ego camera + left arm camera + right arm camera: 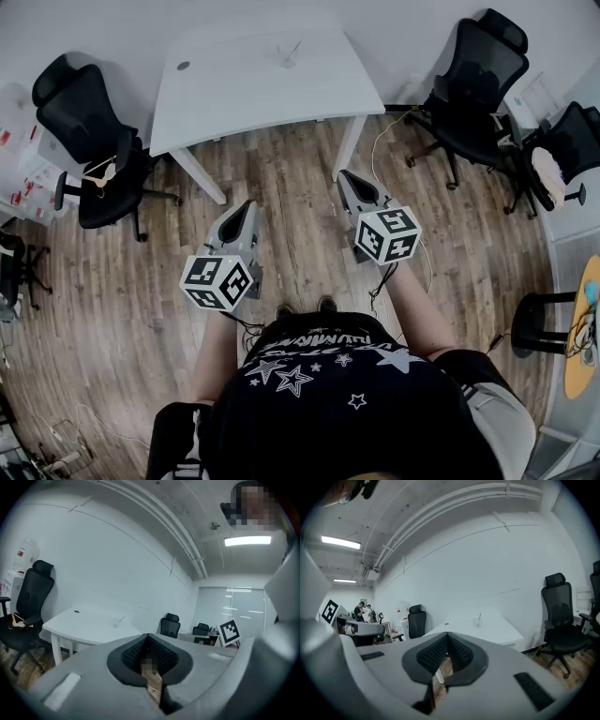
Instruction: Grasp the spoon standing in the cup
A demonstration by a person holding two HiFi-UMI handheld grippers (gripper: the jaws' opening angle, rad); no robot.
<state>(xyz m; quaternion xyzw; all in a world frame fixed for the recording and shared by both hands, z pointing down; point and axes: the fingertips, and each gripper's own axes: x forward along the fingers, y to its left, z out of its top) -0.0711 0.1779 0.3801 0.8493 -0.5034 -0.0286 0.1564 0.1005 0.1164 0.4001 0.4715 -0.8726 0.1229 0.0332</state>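
A clear cup (287, 54) with a thin spoon (293, 49) leaning in it stands near the far edge of the white table (234, 94). My left gripper (247, 207) and right gripper (346, 176) hang over the wooden floor, short of the table's near edge, both shut and empty. In the left gripper view the cup and spoon (117, 620) look small on the table, far beyond the closed jaws of the left gripper (147, 638). The right gripper view shows the spoon (479, 618) upright in the cup, well ahead of the right gripper (447, 638).
Black office chairs stand left of the table (94, 141) and to its right (478, 84), with another (562, 150) farther right. A cable (380, 141) lies on the floor by the right table leg (347, 145). A round yellow-topped stand (586, 319) is at the far right.
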